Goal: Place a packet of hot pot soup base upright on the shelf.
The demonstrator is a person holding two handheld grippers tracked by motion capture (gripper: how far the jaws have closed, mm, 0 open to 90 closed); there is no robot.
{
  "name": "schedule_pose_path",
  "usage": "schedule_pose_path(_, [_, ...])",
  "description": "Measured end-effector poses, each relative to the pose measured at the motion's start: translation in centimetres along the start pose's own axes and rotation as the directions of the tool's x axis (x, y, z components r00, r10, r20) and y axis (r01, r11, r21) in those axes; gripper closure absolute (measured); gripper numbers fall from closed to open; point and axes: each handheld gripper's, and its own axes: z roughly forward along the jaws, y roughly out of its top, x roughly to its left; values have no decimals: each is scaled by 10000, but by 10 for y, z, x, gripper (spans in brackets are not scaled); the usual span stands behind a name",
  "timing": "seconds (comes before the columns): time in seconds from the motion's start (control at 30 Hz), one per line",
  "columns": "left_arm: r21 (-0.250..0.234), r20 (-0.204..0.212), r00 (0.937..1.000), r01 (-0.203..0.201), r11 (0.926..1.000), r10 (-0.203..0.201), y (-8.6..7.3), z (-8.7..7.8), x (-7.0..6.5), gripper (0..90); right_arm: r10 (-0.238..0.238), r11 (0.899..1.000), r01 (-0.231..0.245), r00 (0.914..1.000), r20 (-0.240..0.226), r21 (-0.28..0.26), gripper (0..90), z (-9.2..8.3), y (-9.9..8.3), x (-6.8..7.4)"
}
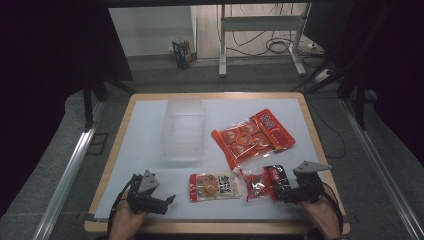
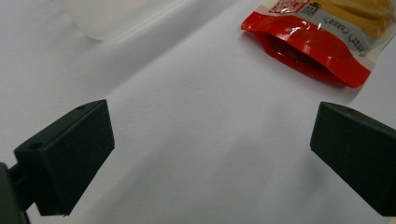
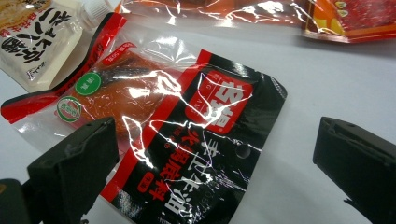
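- High view: the left gripper (image 1: pixel 167 199) rests low on the white counter (image 1: pixel 145 130), held in a hand (image 1: pixel 125 222) at the near left corner, its jaws apart and pointing right toward a red and cream snack packet (image 1: pixel 215 186). The right gripper (image 1: pixel 281 192) sits at the near right, just at the right edge of a red and black sauce packet (image 1: pixel 262 183). Farther back lie a large orange packet (image 1: pixel 251 137) and a clear plastic box (image 1: pixel 183 131), well apart from both grippers.
- Left gripper view: both black jaws stand wide open over bare counter with nothing between them. The red end of the snack packet (image 2: pixel 308 49) lies ahead, apart from the jaws; a pale blurred shape at the top left is probably the clear box (image 2: pixel 107 16).
- Right gripper view: the jaws are spread wide, not pressing on anything. The sauce packet (image 3: pixel 182 140) lies flat between them, nearer the left jaw, whose tip seems to overlap its edge.
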Motion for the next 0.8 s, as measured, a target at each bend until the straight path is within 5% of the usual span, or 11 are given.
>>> schedule_pose_path(0.33, [344, 42, 10000, 21, 9994, -23, 1, 4, -2, 0, 26, 9998, -27, 10000, -46, -171, 1, 1, 0, 0])
schedule_pose_path(0.8, [84, -103, 9999, -91, 9999, 92, 0, 2, -1, 0, 3, 10000, -3, 10000, -33, -85, 1, 3, 1, 1])
